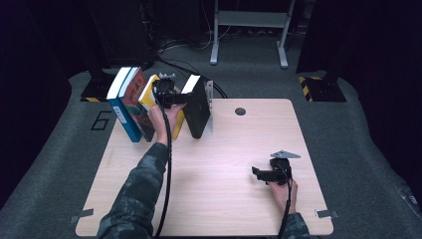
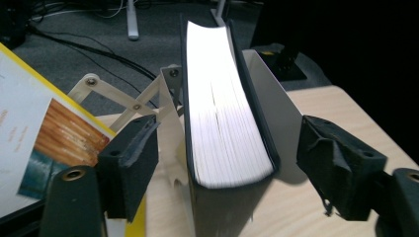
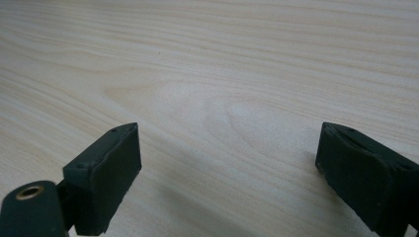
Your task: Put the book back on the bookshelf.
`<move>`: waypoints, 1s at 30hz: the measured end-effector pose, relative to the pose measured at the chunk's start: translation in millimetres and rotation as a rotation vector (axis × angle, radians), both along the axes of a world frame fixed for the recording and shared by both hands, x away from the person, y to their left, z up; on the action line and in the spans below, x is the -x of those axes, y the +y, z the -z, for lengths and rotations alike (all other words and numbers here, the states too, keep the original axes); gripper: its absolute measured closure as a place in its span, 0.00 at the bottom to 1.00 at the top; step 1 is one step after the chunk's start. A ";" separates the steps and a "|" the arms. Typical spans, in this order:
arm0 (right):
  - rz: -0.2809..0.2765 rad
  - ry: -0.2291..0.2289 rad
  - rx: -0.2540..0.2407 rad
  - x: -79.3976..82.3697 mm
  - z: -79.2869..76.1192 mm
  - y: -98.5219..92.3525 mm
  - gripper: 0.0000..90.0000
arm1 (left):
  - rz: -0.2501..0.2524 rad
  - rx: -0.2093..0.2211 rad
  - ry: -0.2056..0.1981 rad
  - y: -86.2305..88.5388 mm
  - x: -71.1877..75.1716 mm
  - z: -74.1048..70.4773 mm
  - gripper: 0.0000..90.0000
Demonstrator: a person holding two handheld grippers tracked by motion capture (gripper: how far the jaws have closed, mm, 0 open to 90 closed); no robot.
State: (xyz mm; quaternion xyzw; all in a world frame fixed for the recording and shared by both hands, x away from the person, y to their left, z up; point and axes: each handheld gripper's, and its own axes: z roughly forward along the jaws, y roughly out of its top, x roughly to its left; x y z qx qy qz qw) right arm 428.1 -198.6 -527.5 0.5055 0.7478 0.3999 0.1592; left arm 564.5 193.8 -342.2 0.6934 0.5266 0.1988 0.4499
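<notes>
At the far left of the table, the left gripper (image 2: 225, 163) straddles the upright black book (image 2: 222, 123) — jaws wide, pads clear; right gripper (image 3: 227, 173) gapes empty near right

Pale wood-grain table (image 3: 222, 59), smooth and matt. Black book (image 2: 225, 148) with matt dark cover and white paper pages, finely ridged along the edge. Glossy printed cover on yellow book (image 2: 44, 138). White bookend (image 2: 276, 98), smooth, seemingly painted metal. Matt black rubbery pads (image 2: 341, 168), slightly rough. Grey carpet (image 1: 348, 129), coarse.
</notes>
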 end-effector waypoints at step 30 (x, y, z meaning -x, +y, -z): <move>-0.004 -0.008 0.058 1.4 0.6 8.0 0.08 | 0.160 -0.151 0.048 52.6 124.7 86.0 0.01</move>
